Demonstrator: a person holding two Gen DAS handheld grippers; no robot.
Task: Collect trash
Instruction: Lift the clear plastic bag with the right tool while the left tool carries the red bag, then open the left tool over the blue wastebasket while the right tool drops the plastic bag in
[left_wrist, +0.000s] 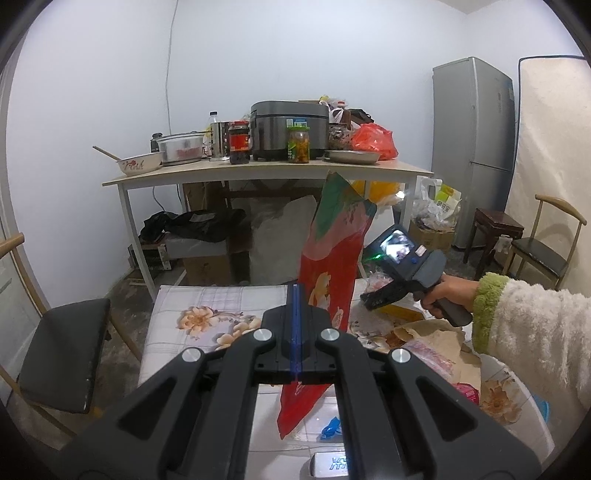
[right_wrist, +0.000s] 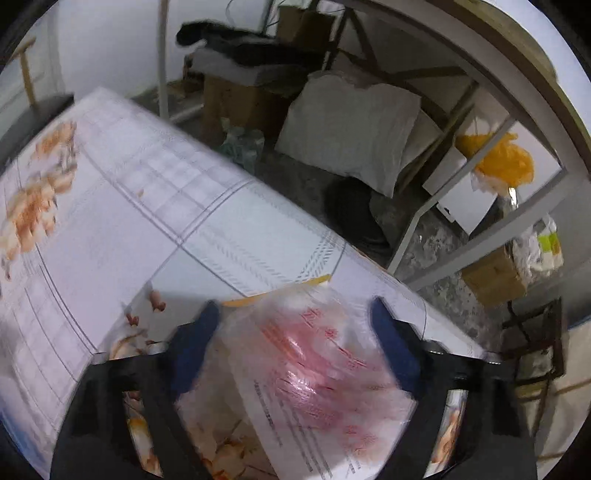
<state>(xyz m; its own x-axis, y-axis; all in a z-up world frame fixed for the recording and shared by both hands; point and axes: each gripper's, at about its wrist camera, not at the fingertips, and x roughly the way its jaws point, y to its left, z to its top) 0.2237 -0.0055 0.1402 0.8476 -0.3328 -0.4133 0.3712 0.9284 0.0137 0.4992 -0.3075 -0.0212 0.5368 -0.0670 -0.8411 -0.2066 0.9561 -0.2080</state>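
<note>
My left gripper (left_wrist: 296, 291) is shut on a tall red and green plastic bag (left_wrist: 334, 254) and holds it upright above the floral tablecloth (left_wrist: 207, 314). My right gripper (right_wrist: 295, 314) is open, its blue fingers (right_wrist: 195, 343) on either side of a clear plastic wrapper with red print (right_wrist: 314, 369) lying on the tablecloth (right_wrist: 147, 229). In the left wrist view the right gripper (left_wrist: 369, 295) is at the right, over a pink-printed wrapper (left_wrist: 380, 282), held by a hand in a fluffy sleeve. A brown paper bag (left_wrist: 436, 336), a pink packet (left_wrist: 467, 393) and a blue scrap (left_wrist: 330, 428) lie nearby.
A tall table (left_wrist: 258, 171) behind carries a rice cooker (left_wrist: 288, 129), jars, bowls and a red bag (left_wrist: 375, 142). Boxes and bags lie beneath it. A fridge (left_wrist: 472, 147) and wooden chairs (left_wrist: 543, 243) stand right; a black chair (left_wrist: 66, 350) stands left.
</note>
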